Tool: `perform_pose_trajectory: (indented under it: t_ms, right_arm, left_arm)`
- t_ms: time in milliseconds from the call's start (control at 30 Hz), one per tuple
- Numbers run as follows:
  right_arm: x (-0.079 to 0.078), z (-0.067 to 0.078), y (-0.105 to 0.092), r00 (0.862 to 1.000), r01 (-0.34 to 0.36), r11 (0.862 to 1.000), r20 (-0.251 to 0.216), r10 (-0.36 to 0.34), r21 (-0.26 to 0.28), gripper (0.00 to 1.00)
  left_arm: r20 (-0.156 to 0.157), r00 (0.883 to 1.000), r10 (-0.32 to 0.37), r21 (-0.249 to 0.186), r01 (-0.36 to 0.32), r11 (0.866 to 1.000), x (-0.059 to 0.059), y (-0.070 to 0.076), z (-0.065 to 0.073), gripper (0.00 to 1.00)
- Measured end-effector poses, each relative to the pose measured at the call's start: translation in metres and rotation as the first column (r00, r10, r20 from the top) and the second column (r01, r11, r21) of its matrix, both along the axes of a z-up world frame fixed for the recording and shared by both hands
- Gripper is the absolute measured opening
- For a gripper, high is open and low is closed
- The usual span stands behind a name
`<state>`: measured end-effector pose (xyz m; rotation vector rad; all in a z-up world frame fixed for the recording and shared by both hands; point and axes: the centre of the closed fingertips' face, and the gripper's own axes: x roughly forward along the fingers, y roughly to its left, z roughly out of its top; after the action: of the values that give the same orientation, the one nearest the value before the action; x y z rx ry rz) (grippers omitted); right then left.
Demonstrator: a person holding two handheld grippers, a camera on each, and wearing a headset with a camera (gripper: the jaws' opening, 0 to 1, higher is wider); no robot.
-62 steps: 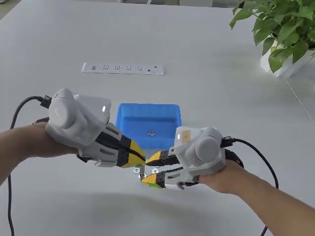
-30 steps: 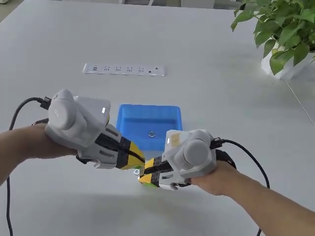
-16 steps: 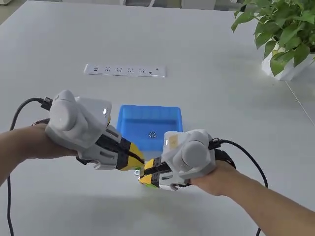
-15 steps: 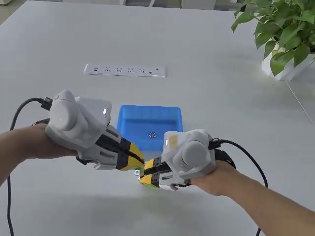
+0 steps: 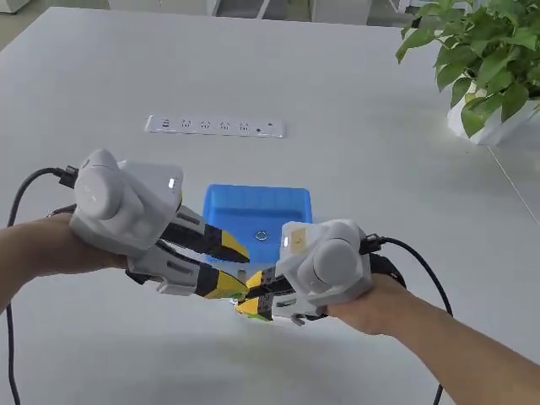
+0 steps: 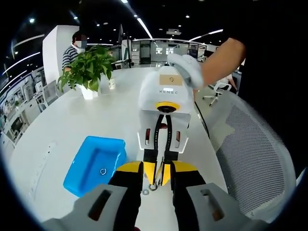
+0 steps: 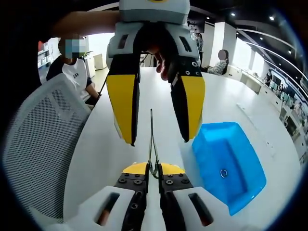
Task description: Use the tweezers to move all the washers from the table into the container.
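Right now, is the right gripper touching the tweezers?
Touching. In the right gripper view, the right gripper has its jaws shut on the tweezers, which stick out between them.

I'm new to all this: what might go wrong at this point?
The thin tweezers sit pinched in the shut right tool, with the open left tool straddling them; a bump might twist them loose. The washers lie right under the tool tips near the container, so a careless dip might flick them away.

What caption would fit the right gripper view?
Right gripper pinches tweezers facing the open left gripper, blue container alongside.
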<state>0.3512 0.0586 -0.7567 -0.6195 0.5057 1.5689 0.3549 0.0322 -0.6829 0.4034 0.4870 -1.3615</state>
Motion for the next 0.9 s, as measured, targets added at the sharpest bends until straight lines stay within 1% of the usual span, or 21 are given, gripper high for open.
perform_pose_trajectory:
  t_ms: [67,100,300,333,400,433,500,567,667,833,900]
  right_arm:
    - [0.0,0.003,-0.001,1.0,0.003,1.0,-0.006,-0.003,-0.001,0.08]
    - [0.001,0.005,-0.002,1.0,0.012,1.0,-0.011,-0.012,0.006,0.08]
    - [0.002,0.014,-0.004,1.0,0.018,1.0,-0.004,-0.018,0.0,0.08]
    - [0.003,0.016,-0.004,1.0,0.018,1.0,-0.002,-0.018,0.0,0.08]
    - [0.004,0.019,-0.004,1.0,0.02,1.0,-0.003,-0.02,0.0,0.08]
    - [0.004,0.02,-0.005,1.0,0.02,1.0,-0.002,-0.02,-0.001,0.08]
    - [0.006,0.023,-0.005,1.0,0.022,1.0,0.001,-0.022,0.0,0.08]
    - [0.009,0.026,-0.005,1.0,0.025,1.0,0.0,-0.025,0.005,0.08]
    - [0.013,0.033,-0.004,1.0,0.028,1.0,0.002,-0.028,0.012,0.08]
    - [0.021,0.042,-0.004,1.0,0.03,0.999,0.002,-0.03,0.022,0.08]
    - [0.025,0.045,-0.004,0.999,0.032,0.999,0.005,-0.032,0.023,0.08]
  left_arm:
    - [-0.008,1.0,0.018,-0.008,-0.018,1.0,0.0,0.002,0.002,0.31]
    - [-0.003,1.0,0.019,-0.013,-0.019,1.0,-0.001,0.002,0.003,0.31]
    - [-0.02,0.998,0.066,-0.051,-0.067,0.996,-0.004,0.007,0.009,0.39]
    - [-0.019,0.997,0.073,-0.054,-0.074,0.996,-0.005,0.008,0.009,0.41]
    - [-0.028,0.995,0.096,-0.061,-0.098,0.993,-0.006,0.011,0.01,0.45]
    - [-0.034,0.993,0.114,-0.059,-0.116,0.991,-0.005,0.013,0.009,0.5]
    - [-0.025,0.992,0.121,-0.064,-0.122,0.99,-0.006,0.016,0.009,0.54]
    - [-0.034,0.989,0.143,-0.07,-0.145,0.987,-0.007,0.019,0.009,0.57]
    - [-0.03,0.983,0.179,-0.081,-0.181,0.98,-0.007,0.024,0.01,0.65]
    - [-0.028,0.977,0.211,-0.095,-0.213,0.973,-0.007,0.03,0.011,0.71]
    - [-0.034,0.973,0.229,-0.099,-0.232,0.968,-0.007,0.032,0.012,0.75]
